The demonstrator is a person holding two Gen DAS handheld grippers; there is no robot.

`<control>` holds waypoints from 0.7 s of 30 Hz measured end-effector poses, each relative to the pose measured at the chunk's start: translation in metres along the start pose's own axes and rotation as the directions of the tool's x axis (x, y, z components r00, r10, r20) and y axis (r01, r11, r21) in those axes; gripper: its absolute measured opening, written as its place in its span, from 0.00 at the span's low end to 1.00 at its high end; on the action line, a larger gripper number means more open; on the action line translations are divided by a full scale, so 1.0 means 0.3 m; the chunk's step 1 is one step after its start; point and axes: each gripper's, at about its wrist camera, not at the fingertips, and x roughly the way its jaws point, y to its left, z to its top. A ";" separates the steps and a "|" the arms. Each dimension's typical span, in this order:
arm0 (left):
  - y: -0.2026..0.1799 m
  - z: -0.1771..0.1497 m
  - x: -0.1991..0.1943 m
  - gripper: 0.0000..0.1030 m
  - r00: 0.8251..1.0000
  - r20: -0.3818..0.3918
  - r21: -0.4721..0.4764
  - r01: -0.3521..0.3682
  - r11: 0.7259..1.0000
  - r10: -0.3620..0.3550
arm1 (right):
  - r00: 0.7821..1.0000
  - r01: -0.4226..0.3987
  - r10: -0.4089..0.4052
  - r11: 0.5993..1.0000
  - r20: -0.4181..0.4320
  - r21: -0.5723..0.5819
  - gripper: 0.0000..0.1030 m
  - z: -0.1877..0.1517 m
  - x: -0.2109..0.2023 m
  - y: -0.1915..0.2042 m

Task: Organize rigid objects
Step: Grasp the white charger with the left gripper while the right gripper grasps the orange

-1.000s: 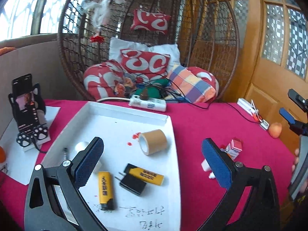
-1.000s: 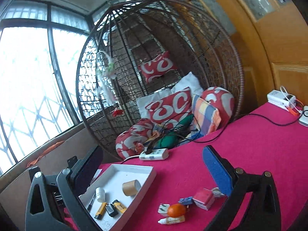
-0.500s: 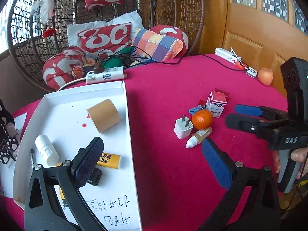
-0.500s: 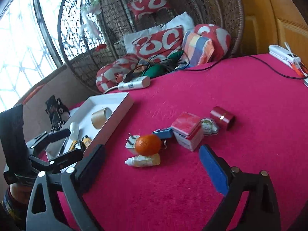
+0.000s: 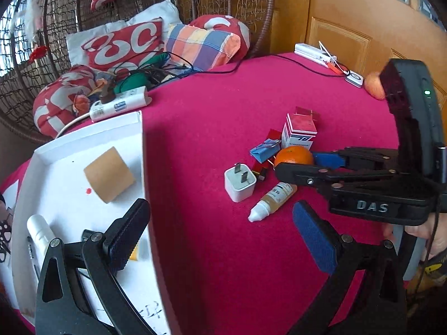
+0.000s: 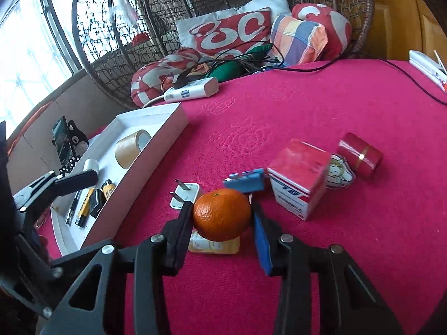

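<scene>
The orange (image 6: 222,214) sits on the red tablecloth (image 6: 321,106) between my right gripper (image 6: 223,217) pads, whose jaws have just been closing and now pinch it; it is round, stem dimple up. Under it lies a dropper bottle (image 6: 213,246), long axis crosswise. Just behind crowd a white plug (image 6: 185,195), blue clip (image 6: 245,182) and red-white box (image 6: 299,178). My left gripper (image 5: 220,234) hangs unclenched over the white tray (image 6: 145,164) edge.
</scene>
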 end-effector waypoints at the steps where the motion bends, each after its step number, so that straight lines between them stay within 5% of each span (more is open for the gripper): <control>1: -0.011 0.008 0.017 1.00 1.000 -0.007 -0.010 0.007 1.000 -0.007 | 1.000 -0.004 0.004 1.000 0.016 0.019 0.40 -0.005 -0.029 -0.018; 4: -0.032 0.037 0.071 0.99 1.000 -0.017 -0.050 0.014 0.999 -0.014 | 0.998 -0.004 0.000 0.997 0.058 0.073 0.40 -0.023 -0.110 -0.077; 6: -0.025 0.052 0.115 0.91 0.999 -0.043 -0.099 0.008 0.995 -0.012 | 0.997 -0.008 -0.001 0.994 0.079 0.112 0.40 -0.031 -0.147 -0.111; 8: -0.014 0.058 0.158 0.66 0.997 -0.075 -0.144 0.017 0.989 -0.028 | 0.995 -0.016 0.003 0.990 0.098 0.137 0.40 -0.038 -0.180 -0.136; 10: -0.013 0.054 0.183 0.55 0.996 -0.091 -0.151 0.000 0.989 -0.014 | 0.994 -0.025 0.008 0.988 0.112 0.149 0.40 -0.036 -0.196 -0.143; 15: -0.025 0.053 0.225 0.52 0.995 -0.104 -0.140 -0.018 0.990 0.003 | 0.992 -0.043 0.023 0.986 0.125 0.158 0.40 -0.029 -0.199 -0.142; 17: -0.029 0.054 0.226 0.28 0.996 -0.083 -0.118 -0.030 0.993 0.021 | 0.992 -0.050 0.030 0.986 0.127 0.156 0.40 -0.030 -0.197 -0.137; 21: -0.028 0.031 0.197 0.29 0.999 -0.050 -0.117 0.004 0.993 -0.010 | 0.989 -0.052 0.034 0.991 0.144 0.122 0.40 -0.032 -0.219 -0.110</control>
